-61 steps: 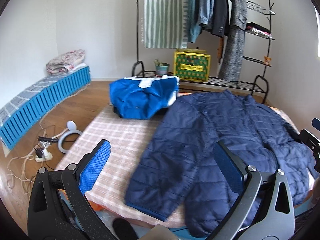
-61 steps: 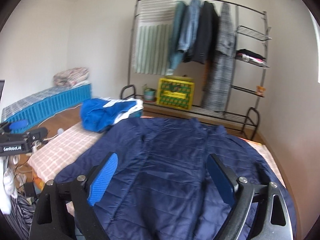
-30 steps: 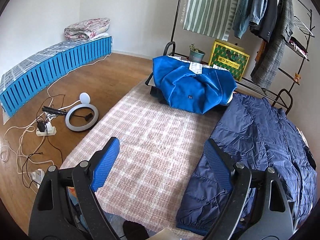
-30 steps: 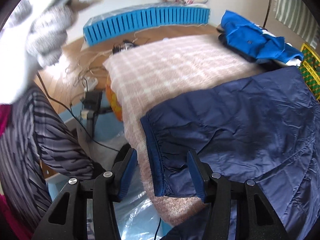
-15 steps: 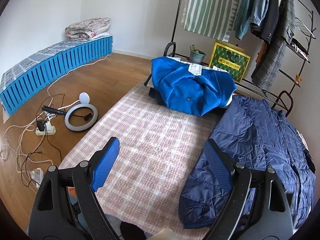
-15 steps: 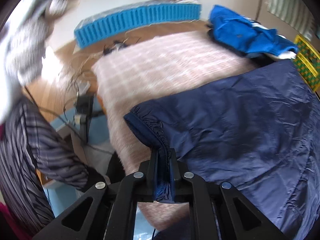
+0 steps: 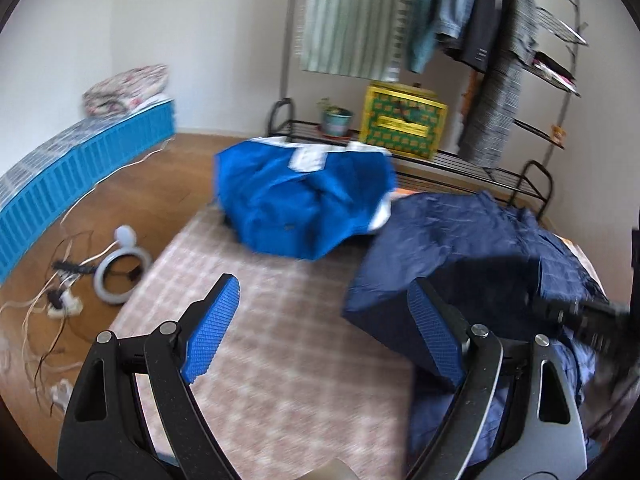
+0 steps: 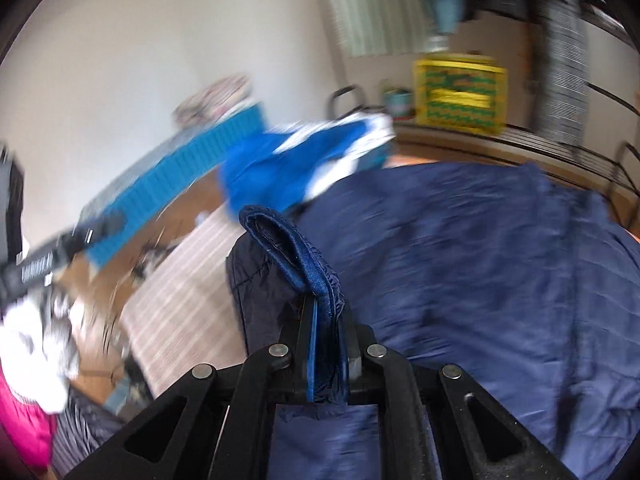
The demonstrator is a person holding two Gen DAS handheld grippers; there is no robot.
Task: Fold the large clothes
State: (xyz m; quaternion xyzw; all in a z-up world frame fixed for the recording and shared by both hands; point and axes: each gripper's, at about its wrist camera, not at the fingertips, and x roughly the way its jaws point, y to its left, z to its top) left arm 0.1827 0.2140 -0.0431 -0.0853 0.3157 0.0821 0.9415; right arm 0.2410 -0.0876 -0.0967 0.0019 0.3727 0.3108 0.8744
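Right gripper point(image 8: 326, 344) fingers clamped on raised navy jacket point(image 8: 460, 256) cuff; left gripper point(image 7: 324, 332) fingers spread, level above blanket point(image 7: 280, 360)

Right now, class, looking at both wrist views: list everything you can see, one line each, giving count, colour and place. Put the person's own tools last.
navy jacket: one, dark blue, spread on the blanket, its cuff lifted.
blue garment: one, bright blue with white trim, heaped at the blanket's far end.
checked blanket: one, pink and white, under both garments.
clothes rack: one, black metal, against the far wall, with clothes hanging.
yellow crate: one, yellow and green, on the rack's low shelf.
plant pot: one, teal, left of the crate.
ring light: one, white, on the wooden floor among cables.
blue mattress: one, along the left wall.
left gripper: jaws open, empty.
right gripper: jaws shut on the cuff.
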